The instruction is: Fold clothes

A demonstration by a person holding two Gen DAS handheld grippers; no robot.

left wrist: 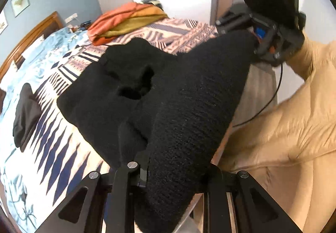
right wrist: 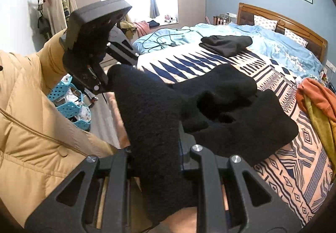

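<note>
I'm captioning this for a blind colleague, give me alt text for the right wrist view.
A black knit garment is stretched between the right gripper and the left gripper, above a patterned bedspread. A folded dark garment lies farther up the bed.

A black knitted garment point(left wrist: 178, 94) is hanging stretched between 2 grippers, with its far part lying on the patterned blanket point(left wrist: 63, 144) of the bed. The left gripper point(left wrist: 168, 172) is pinching the near edge, its jaws closed on the knit. The right gripper point(left wrist: 257, 43) is gripping the far corner at upper right. A folded dark garment point(left wrist: 25, 113) is lying at left, and an orange and mustard pile point(left wrist: 126, 20) is sitting beyond.
</note>
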